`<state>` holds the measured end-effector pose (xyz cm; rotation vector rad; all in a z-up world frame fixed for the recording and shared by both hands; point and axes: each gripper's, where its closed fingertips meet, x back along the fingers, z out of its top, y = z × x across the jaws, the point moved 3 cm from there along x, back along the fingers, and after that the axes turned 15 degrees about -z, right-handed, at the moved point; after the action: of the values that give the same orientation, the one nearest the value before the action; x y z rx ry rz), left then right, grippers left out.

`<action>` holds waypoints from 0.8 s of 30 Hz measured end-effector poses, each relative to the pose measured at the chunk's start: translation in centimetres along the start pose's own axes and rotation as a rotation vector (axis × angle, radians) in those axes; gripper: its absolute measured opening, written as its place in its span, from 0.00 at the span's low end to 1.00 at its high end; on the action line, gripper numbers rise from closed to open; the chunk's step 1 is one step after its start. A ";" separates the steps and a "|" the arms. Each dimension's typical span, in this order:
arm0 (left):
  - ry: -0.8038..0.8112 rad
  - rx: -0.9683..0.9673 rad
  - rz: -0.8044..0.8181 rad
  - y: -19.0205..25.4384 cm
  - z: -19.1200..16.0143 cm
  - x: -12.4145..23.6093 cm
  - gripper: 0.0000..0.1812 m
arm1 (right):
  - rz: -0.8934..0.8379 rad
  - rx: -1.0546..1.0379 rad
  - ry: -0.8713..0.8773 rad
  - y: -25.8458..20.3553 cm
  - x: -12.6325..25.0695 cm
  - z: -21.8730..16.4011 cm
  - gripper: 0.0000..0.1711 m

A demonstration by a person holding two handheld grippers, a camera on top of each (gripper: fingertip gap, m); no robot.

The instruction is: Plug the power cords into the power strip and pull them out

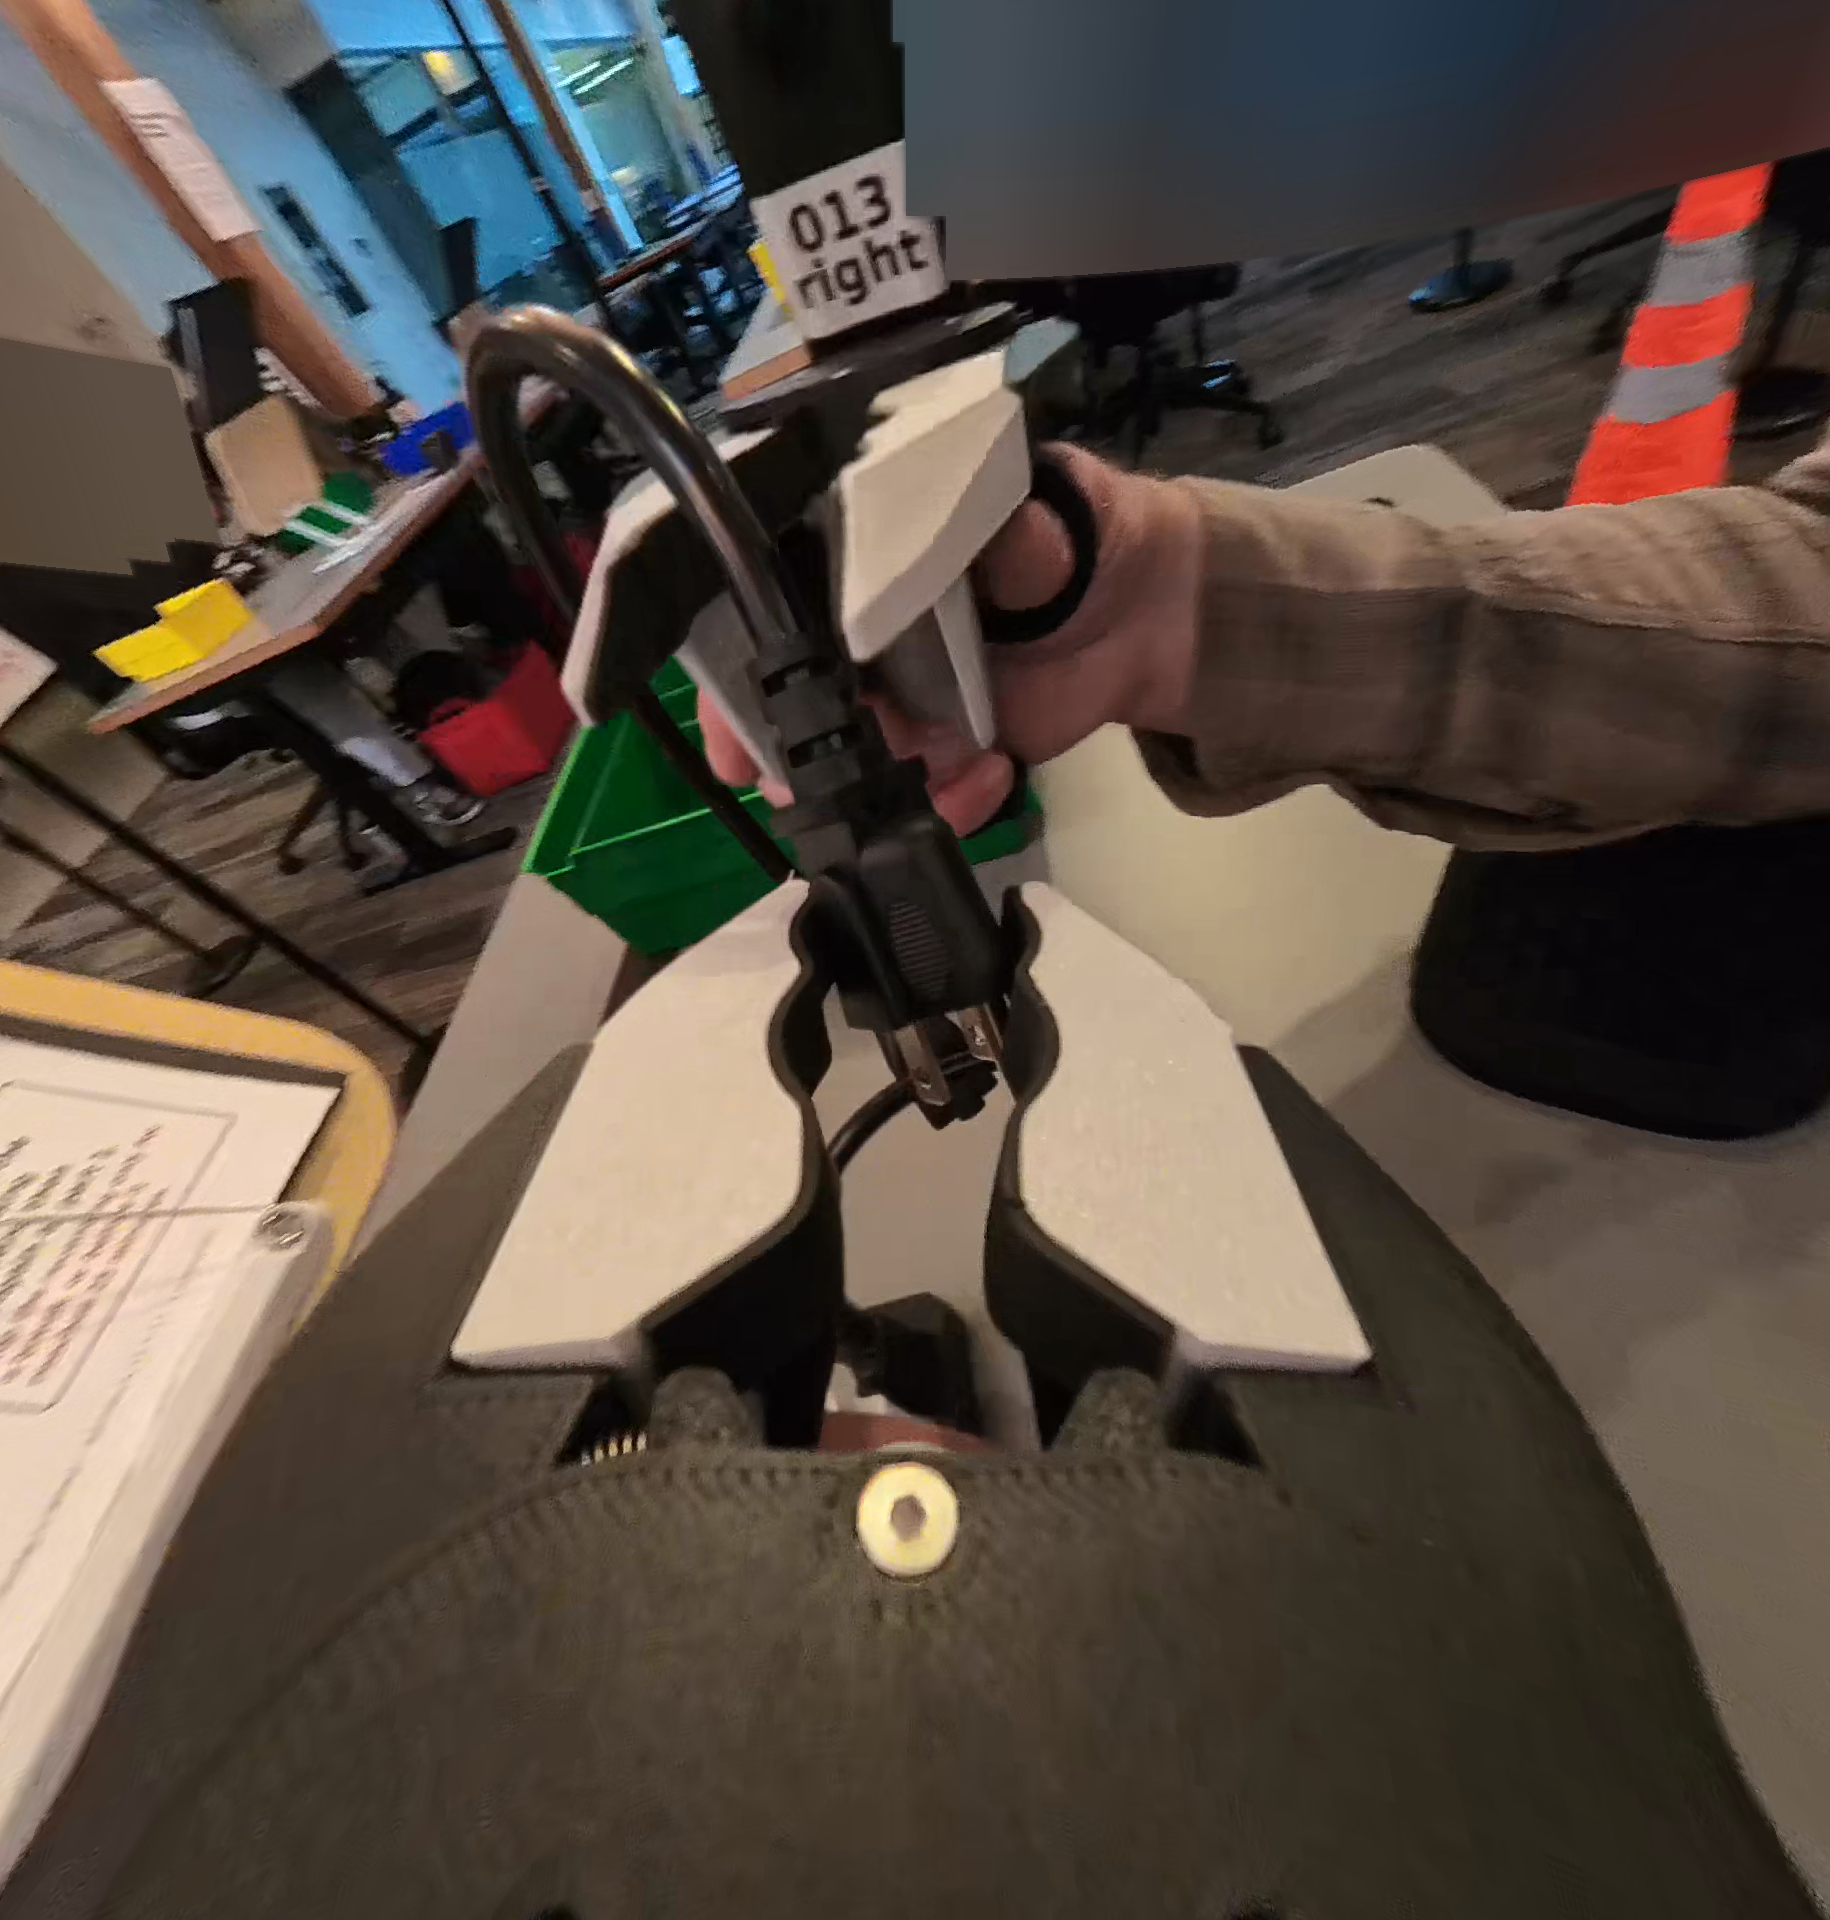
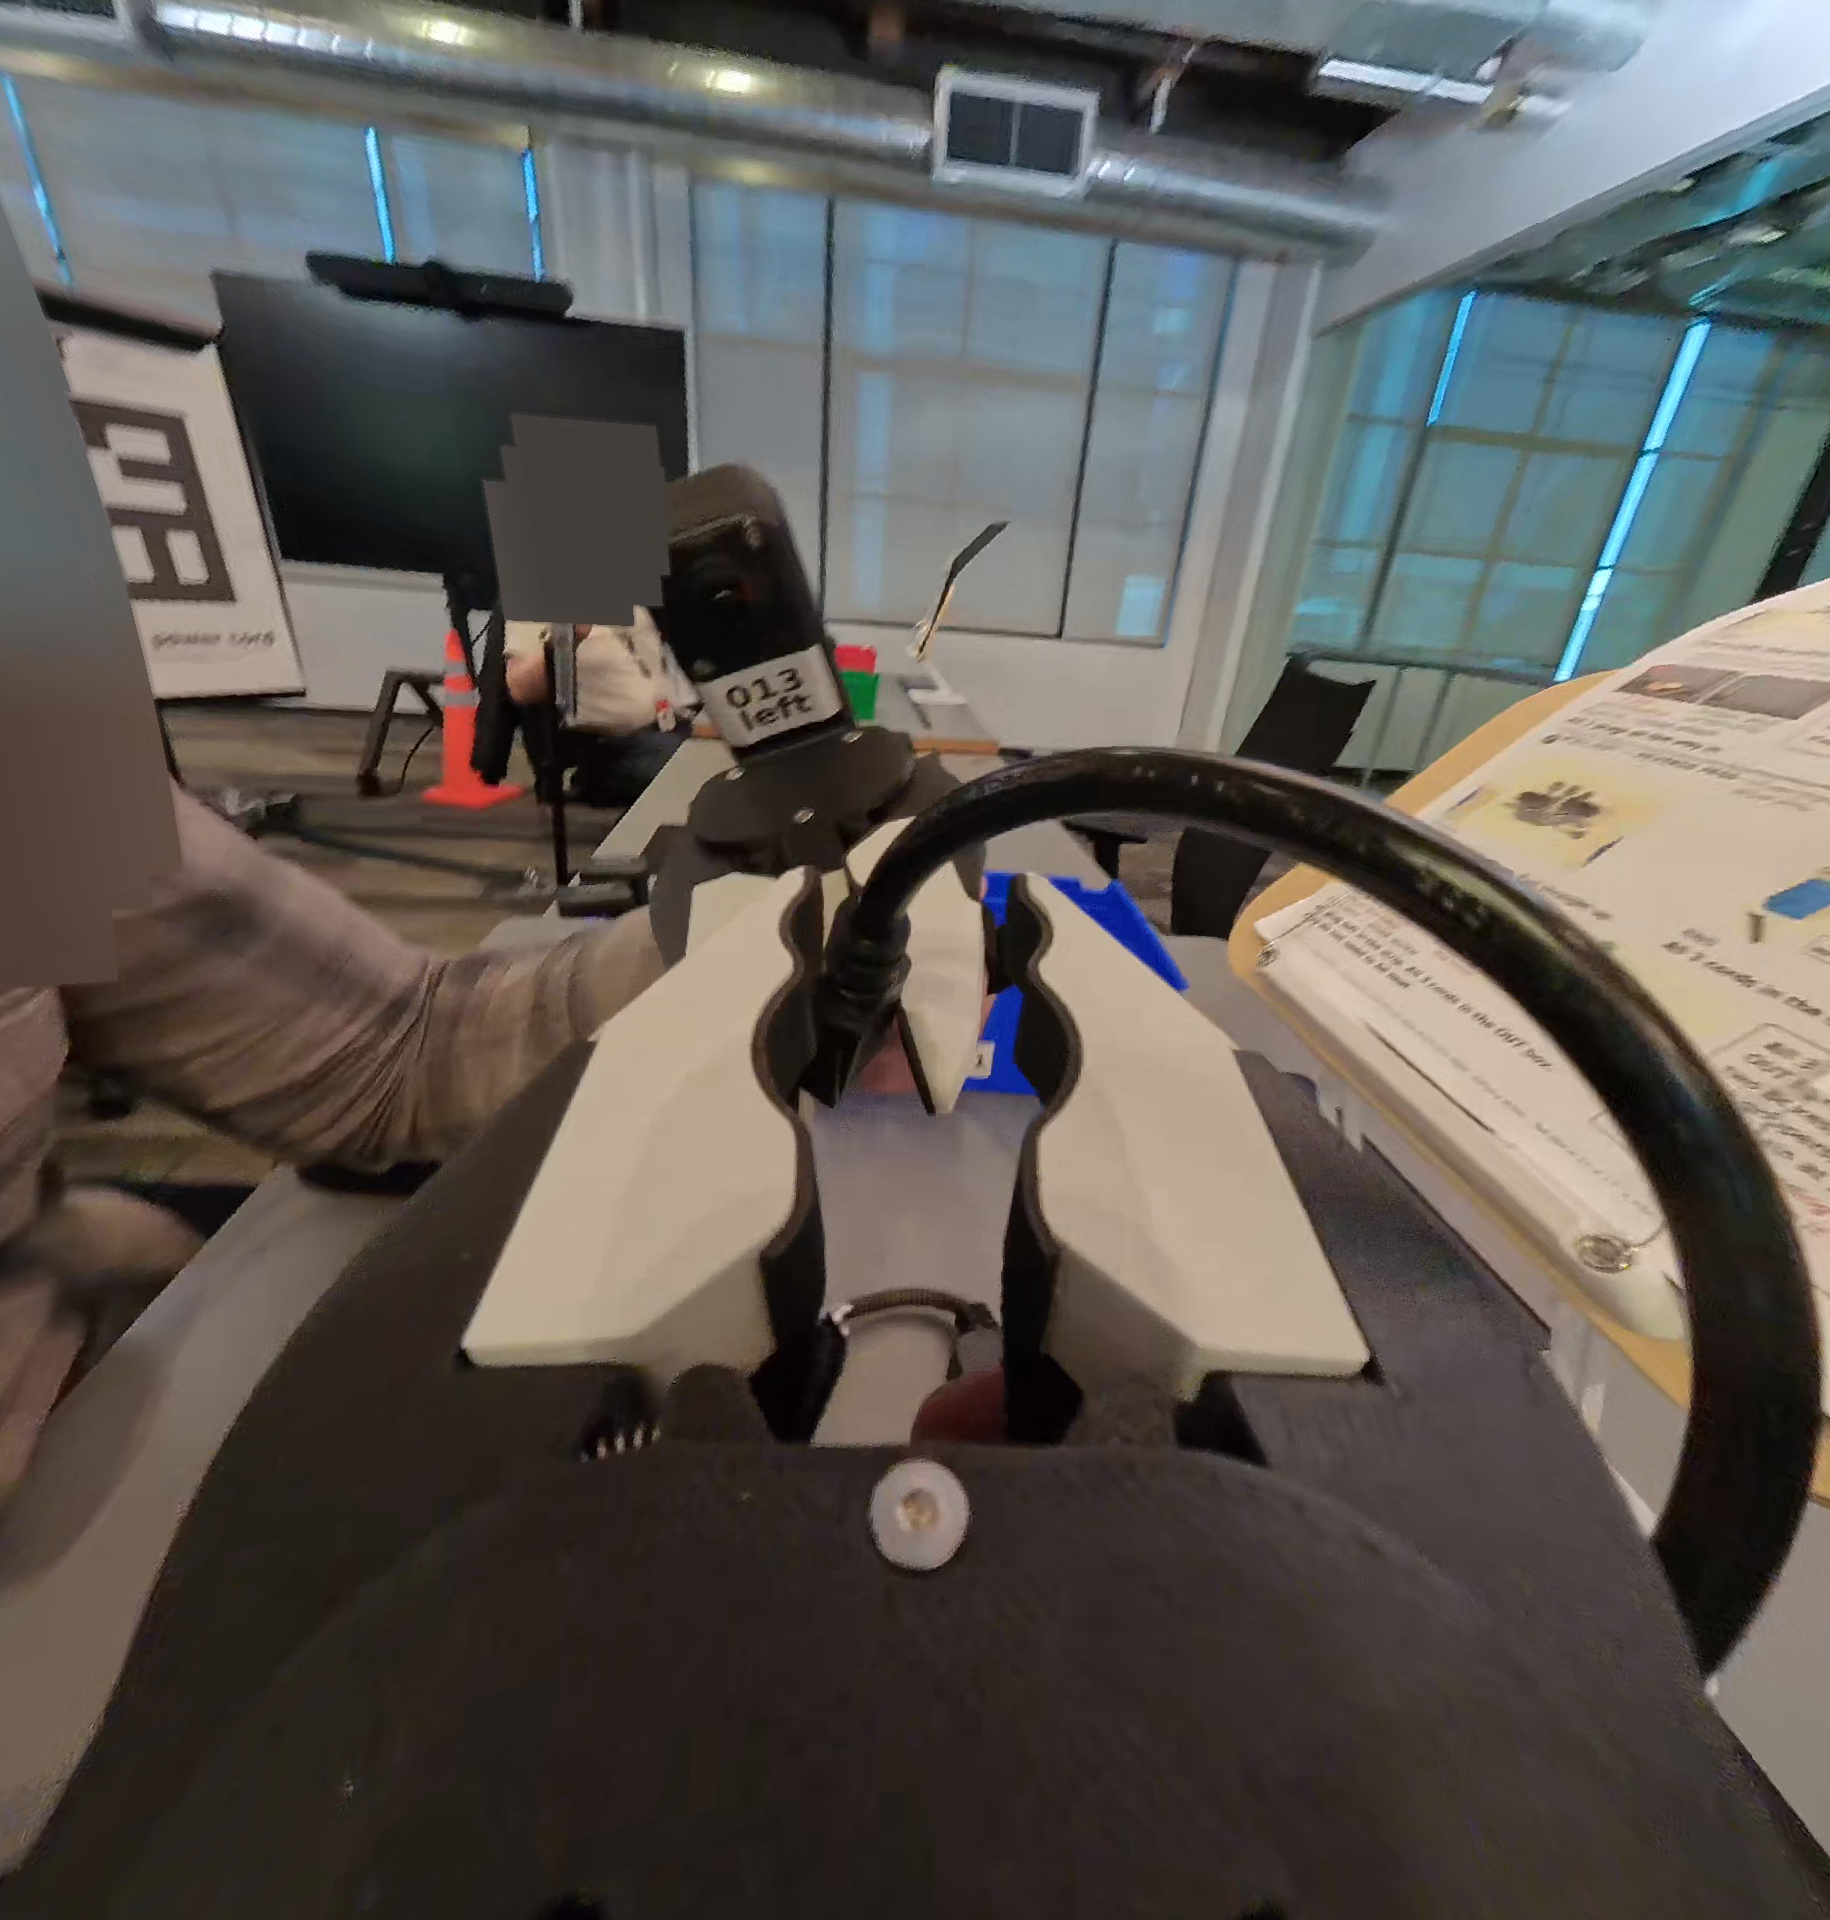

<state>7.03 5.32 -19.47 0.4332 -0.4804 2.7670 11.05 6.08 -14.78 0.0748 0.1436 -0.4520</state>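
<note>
Your two wrist cameras face each other close up across the plug (image 1: 916,951), each looking along its own fingers; both views share the black cord (image 2: 1513,935) above it.

Green bin (image 1: 672,862) beyond facing tongs; table edge (image 1: 537,987) bare.

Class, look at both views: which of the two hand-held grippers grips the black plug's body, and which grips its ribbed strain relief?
The left hand-held gripper clasps the plug body near the prongs; the right hand-held gripper pinches the ribbed strain relief above it.
</note>
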 end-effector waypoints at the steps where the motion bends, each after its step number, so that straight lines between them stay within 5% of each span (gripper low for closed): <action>1: 0.013 0.002 -0.035 0.4 0.0 -0.2 0.16 | 0.026 0.012 -0.017 -0.4 0.1 -0.3 0.21; 7: 0.079 0.053 -0.181 1.5 -0.3 -0.9 0.16 | 0.137 0.074 -0.068 -2.2 -0.1 -1.7 0.08; 13: 0.139 0.094 -0.199 1.1 -0.7 -0.8 0.17 | 0.107 0.072 -0.074 -1.6 -0.5 -2.0 0.08; 18: 0.126 0.019 0.084 -1.8 -0.6 0.6 0.25 | -0.055 -0.011 -0.033 1.0 -1.4 -1.6 0.07; 24: -0.204 -0.343 0.607 -4.9 -0.9 2.2 0.33 | -0.218 -0.177 0.009 3.9 -1.6 -1.3 0.07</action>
<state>6.51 10.54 -18.15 0.5597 -1.3013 3.1099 11.18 10.38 -15.71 -0.1136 0.2014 -0.6542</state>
